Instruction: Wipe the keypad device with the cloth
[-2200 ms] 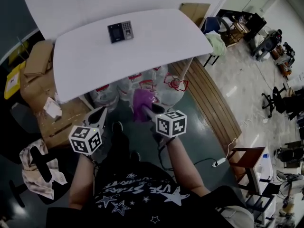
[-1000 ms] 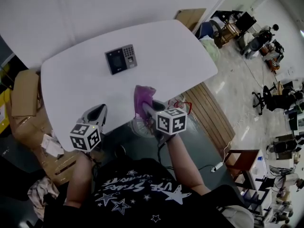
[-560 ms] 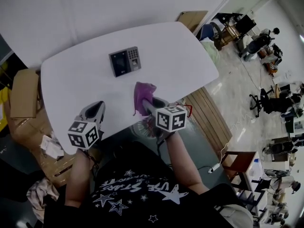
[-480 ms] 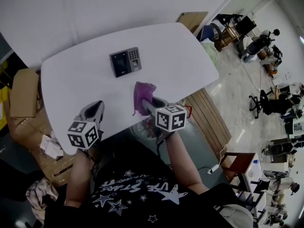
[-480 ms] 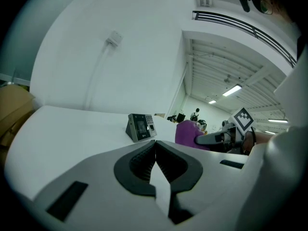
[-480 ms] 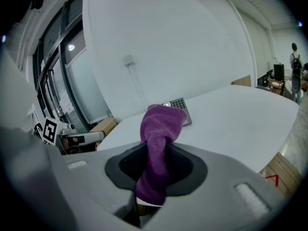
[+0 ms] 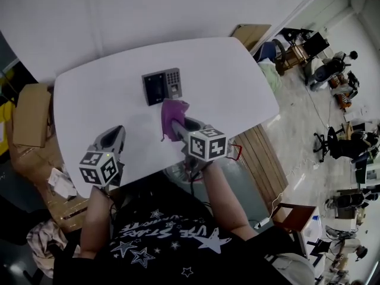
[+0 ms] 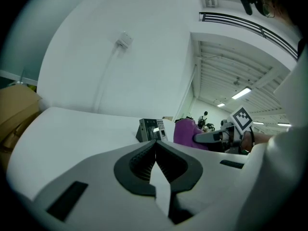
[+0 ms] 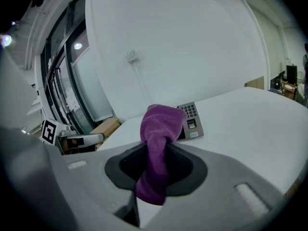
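The keypad device (image 7: 162,86) stands on the white table (image 7: 225,70), dark screen to the left, keys to the right. My right gripper (image 7: 173,122) is shut on a purple cloth (image 7: 172,113), held just short of the device's front edge. In the right gripper view the purple cloth (image 9: 159,143) bunches up between the jaws, with the keypad device (image 9: 190,121) close behind it. My left gripper (image 7: 113,137) hovers over the table's near left part, shut and empty. From the left gripper view, the keypad device (image 8: 151,129) and the purple cloth (image 8: 185,133) lie ahead.
Cardboard boxes (image 7: 28,114) stand left of the table. A wooden panel (image 7: 268,153) and bags lie on the floor at the right. Chairs and office clutter (image 7: 309,46) fill the far right. A white wall (image 7: 178,5) backs the table.
The right gripper has carried the cloth forward over the table, up close to the keypad device. The left gripper has moved over the table's near edge and stayed shut.
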{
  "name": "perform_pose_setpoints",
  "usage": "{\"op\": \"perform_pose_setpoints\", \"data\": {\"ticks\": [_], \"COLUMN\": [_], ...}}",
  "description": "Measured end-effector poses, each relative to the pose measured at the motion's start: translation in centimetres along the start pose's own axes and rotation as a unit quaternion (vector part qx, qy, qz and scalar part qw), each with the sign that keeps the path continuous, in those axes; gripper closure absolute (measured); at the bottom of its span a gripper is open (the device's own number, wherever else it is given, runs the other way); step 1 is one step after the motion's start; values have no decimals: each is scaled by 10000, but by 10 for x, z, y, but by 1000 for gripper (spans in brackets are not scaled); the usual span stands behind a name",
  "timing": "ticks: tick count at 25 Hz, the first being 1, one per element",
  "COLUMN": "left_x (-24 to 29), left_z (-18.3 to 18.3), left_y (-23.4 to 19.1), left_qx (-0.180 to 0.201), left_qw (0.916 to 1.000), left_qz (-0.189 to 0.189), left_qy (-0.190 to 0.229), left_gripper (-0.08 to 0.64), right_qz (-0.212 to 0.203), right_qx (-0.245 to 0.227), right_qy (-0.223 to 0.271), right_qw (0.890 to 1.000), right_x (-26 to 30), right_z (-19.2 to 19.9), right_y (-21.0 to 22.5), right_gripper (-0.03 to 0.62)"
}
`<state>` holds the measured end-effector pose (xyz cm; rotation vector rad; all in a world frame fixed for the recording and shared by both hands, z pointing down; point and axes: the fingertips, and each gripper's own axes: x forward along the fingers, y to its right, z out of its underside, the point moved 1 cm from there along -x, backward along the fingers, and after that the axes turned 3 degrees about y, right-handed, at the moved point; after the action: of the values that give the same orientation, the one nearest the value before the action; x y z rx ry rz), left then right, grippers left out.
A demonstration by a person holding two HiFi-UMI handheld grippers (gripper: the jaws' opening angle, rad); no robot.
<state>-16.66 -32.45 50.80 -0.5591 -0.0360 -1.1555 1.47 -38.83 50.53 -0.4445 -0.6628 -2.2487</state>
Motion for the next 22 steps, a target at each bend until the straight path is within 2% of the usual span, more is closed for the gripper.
{"op": "perform_pose_setpoints", "data": {"ticks": [8,14,22], "left_x": [36,54,71], "left_z": [-16,-22,-24], "left_y": [-16,-28,-40], "left_qx": [65,-98,-121], "left_qw": [9998,9996,9989], "left_qz": [-162,-251,-410], "left_qy": [-96,-60,-179], "left_gripper": [551,551,551], "right_qz": [-323,-540,-872], "right_qx": [-131,-324,-611], "right_qy": [-171,-372,-586], "right_qw": [9992,9973,9926], "right_x": [46,82,119], "right_z": [-20,-32,-44], "right_y": [15,23,20], "right_gripper": [494,494,494]}}
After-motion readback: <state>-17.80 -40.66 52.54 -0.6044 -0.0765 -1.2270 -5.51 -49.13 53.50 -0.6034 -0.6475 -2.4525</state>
